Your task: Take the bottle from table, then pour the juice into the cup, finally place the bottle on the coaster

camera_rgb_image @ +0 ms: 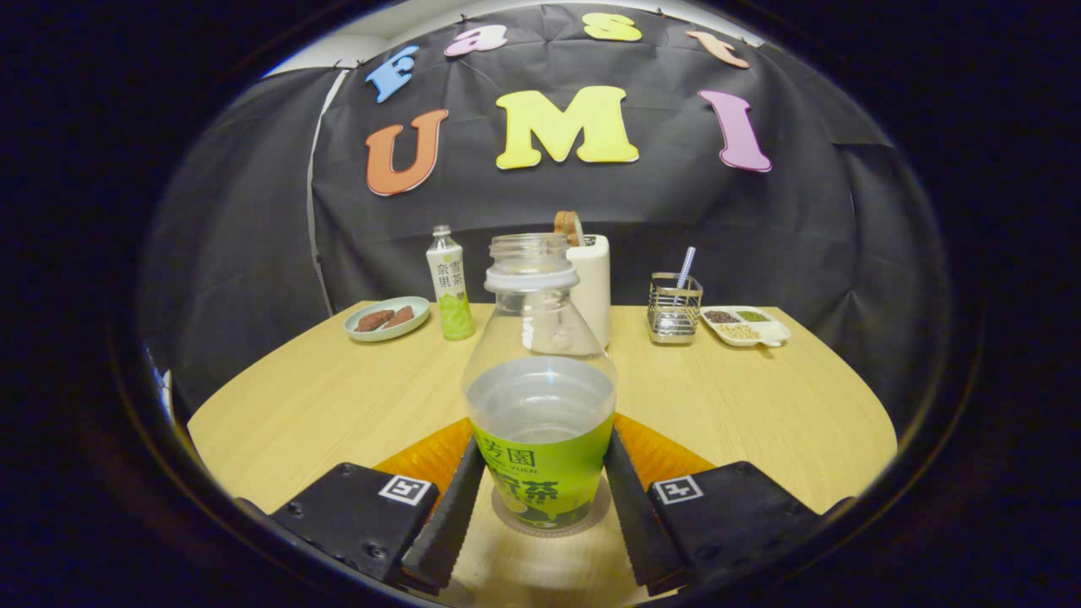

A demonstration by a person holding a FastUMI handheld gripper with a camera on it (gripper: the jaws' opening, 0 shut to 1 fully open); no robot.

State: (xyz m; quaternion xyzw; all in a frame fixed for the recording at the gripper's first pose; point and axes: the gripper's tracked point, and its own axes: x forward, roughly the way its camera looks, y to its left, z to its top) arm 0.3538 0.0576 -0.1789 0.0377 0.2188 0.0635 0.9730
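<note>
A clear bottle (540, 422) with a green label and no cap stands upright on a round brown coaster (505, 520) on the wooden table (338, 397). Clear liquid fills it to just above the label. My gripper (545, 444) has one finger on each side of the bottle, and both fingertips (469, 473) touch the label. An orange ribbed thing (431, 456) lies flat on the table behind the fingers, on both sides of the bottle.
Along the table's far edge stand a plate (387, 318) with brown pieces, a small capped green-label bottle (450, 285), a white holder (591, 283), a wire basket (674, 311) with a straw and a divided dish (746, 324) of grains.
</note>
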